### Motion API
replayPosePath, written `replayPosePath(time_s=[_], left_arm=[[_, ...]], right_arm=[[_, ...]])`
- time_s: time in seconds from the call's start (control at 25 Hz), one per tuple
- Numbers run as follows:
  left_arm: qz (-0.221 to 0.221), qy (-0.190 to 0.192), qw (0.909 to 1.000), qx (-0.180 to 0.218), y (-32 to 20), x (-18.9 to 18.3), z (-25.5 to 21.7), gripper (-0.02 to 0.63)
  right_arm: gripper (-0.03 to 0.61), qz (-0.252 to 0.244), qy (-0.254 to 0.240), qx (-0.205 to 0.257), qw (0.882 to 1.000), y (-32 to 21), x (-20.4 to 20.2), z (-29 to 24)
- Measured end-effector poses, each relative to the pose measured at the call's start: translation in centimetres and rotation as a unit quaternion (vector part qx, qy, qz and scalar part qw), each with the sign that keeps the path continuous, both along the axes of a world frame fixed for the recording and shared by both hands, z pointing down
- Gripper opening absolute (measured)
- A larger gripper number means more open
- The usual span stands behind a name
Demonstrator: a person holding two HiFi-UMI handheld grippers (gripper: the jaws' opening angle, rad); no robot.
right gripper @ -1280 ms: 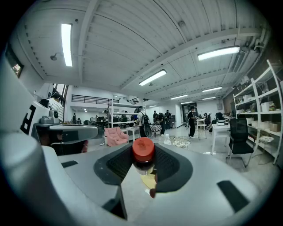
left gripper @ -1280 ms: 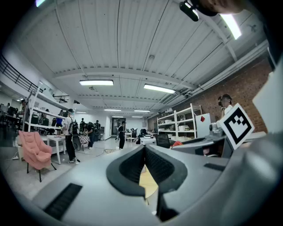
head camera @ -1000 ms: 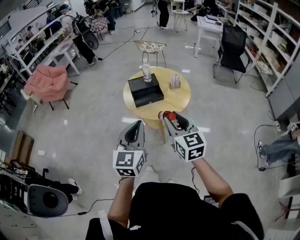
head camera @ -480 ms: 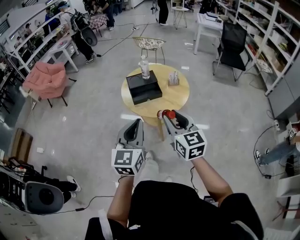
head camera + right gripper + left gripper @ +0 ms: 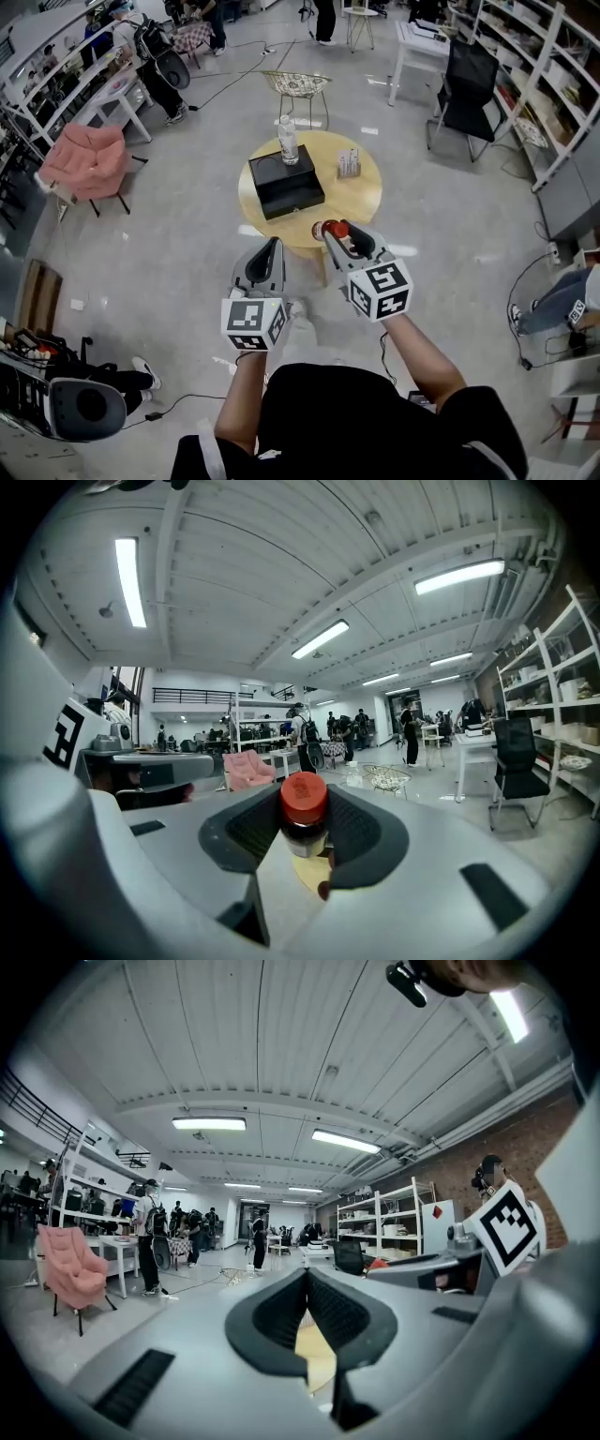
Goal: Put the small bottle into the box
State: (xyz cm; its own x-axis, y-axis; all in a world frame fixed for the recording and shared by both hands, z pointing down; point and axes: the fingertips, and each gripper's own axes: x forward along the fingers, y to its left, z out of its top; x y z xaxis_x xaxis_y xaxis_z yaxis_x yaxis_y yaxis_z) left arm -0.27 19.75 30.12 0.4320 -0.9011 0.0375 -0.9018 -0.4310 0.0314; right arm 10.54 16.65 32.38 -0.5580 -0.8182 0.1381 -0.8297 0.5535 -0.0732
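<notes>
Jaws of the right gripper (image 5: pixel 330 232) are clamped on the small bottle (image 5: pixel 304 815). Its red cap stands upright above the two dark pads and its glass body is pinched between them. In the head view this gripper sits at about 1 o'clock from the person's torso, the bottle over the near edge of the round wooden table (image 5: pixel 361 202) and in the air, well apart from the box (image 5: pixel 286 183).

The left gripper (image 5: pixel 272 246) hangs just beside it at 11 o'clock, short of the table's rim. Its jaws meet at the tips with nothing between them; only a wedge of the yellow tabletop shows through the gap lower down.

The black box lies on the table's 9 o'clock half, its top flat and dark. A clear plastic bottle (image 5: pixel 289 142) stands at the box's 12 o'clock edge, whether touching it I cannot tell. A small rack (image 5: pixel 349 164) sits toward the table's 2 o'clock, apart from both.

Beyond the table, a wire chair (image 5: pixel 300 89) stands at 12 o'clock and a pink armchair (image 5: pixel 89 159) at 10 o'clock.
</notes>
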Motion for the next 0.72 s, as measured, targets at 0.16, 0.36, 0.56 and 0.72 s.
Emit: replayPosePath(time_s=[0.16,0.36,0.56,0.72], left_arm=[[0.004,0.004,1.0,-0.005,-4.1,0.0,0.2,0.011],[0.003,0.007,0.9999,-0.008,-9.5,-0.8,-0.1,0.011],[0.001,0.014,0.9998,-0.017,-15.1,-1.8,0.0,0.011],[0.005,0.01,0.9996,-0.024,-19.8,-2.8,0.0,0.011]], right_arm=[[0.138,-0.002,0.004,-0.005,1.0,-3.8,-0.2,0.2],[0.138,-0.007,0.007,-0.008,1.0,-9.2,-1.1,0.0],[0.138,-0.01,0.009,-0.018,1.0,-14.7,-2.1,0.0],[0.138,-0.008,0.006,-0.031,0.999,-19.0,-3.3,0.5]])
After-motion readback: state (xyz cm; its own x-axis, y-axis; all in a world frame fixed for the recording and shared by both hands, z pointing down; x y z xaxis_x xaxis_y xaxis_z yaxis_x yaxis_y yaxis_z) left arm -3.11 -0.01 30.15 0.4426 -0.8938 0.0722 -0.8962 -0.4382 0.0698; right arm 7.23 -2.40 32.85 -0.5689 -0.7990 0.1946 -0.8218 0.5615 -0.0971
